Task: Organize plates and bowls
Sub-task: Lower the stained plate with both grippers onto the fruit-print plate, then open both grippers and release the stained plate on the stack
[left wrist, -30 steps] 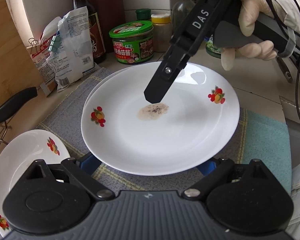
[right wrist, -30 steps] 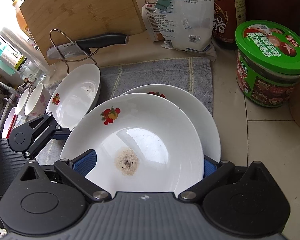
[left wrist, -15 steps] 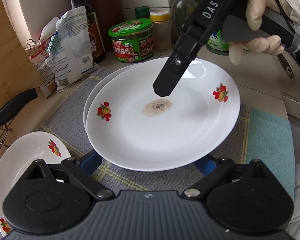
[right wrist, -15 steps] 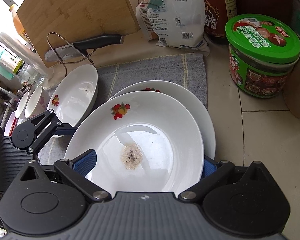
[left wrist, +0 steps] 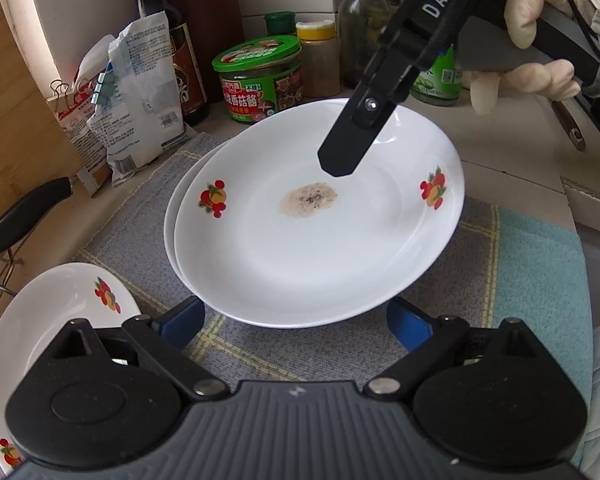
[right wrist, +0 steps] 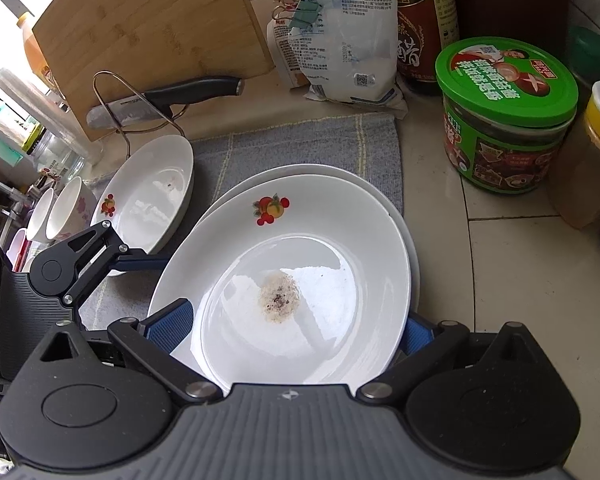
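A white plate with fruit prints and a brown stain (left wrist: 320,236) (right wrist: 300,280) lies over a second white plate (left wrist: 171,236) (right wrist: 408,248) on a grey mat. Both grippers stand at its rim from opposite sides. My left gripper (left wrist: 296,320) has its blue pads wide apart under the near rim. My right gripper (right wrist: 296,332) also has its pads wide apart with the rim between them; one right finger (left wrist: 356,136) hangs over the plate. A third plate (left wrist: 52,336) (right wrist: 152,196) lies at the left. Two bowls (right wrist: 56,212) stand beyond it.
A green-lidded jar (left wrist: 260,76) (right wrist: 504,116), sauce bottles (left wrist: 172,40), a white bag (left wrist: 140,96) and spice jars (left wrist: 320,60) crowd the back. A knife (right wrist: 172,100) rests on a wire rack by a bamboo board (right wrist: 148,36). A teal cloth (left wrist: 540,280) lies at the right.
The stained plate has moved back over the second plate and now nearly covers it. Both grippers stayed at its rim, pads spread.
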{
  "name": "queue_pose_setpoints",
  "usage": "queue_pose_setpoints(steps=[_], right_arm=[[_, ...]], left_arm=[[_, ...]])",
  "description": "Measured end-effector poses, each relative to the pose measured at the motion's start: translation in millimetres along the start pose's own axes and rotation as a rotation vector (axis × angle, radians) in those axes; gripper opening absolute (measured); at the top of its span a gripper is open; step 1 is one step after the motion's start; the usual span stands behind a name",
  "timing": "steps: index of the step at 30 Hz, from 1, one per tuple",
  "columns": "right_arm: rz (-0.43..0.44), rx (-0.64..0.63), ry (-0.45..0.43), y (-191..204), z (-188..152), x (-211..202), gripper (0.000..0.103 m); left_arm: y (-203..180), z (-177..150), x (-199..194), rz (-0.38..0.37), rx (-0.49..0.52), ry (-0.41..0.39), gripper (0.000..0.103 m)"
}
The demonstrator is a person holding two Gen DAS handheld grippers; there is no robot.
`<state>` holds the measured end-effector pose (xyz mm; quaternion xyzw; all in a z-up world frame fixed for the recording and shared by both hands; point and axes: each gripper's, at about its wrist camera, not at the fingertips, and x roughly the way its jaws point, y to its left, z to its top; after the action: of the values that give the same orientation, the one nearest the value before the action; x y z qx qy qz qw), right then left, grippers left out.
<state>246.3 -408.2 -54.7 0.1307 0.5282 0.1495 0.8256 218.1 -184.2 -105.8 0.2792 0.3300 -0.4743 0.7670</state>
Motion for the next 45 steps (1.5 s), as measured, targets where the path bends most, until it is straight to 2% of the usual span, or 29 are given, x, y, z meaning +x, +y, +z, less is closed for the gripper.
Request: queue_pose_setpoints(steps=[23, 37, 42, 45], right_arm=[[-0.072, 0.006, 0.013, 12, -15, -8, 0.103], [-0.105, 0.035, 0.003, 14, -25, -15, 0.103], [-0.138, -0.014, -0.025, 27, -30, -22, 0.103], [-0.164, -0.063, -0.060, 39, -36, -25, 0.103]], left_arm=[[-9, 3, -3, 0.010, 0.039, -0.049, 0.098], [-14, 4, -10, 0.013, -0.009, -0.094, 0.098], [-15, 0, -22, 0.042, -0.037, -0.122, 0.098], [-14, -6, -37, 0.063, -0.088, -0.152, 0.099]])
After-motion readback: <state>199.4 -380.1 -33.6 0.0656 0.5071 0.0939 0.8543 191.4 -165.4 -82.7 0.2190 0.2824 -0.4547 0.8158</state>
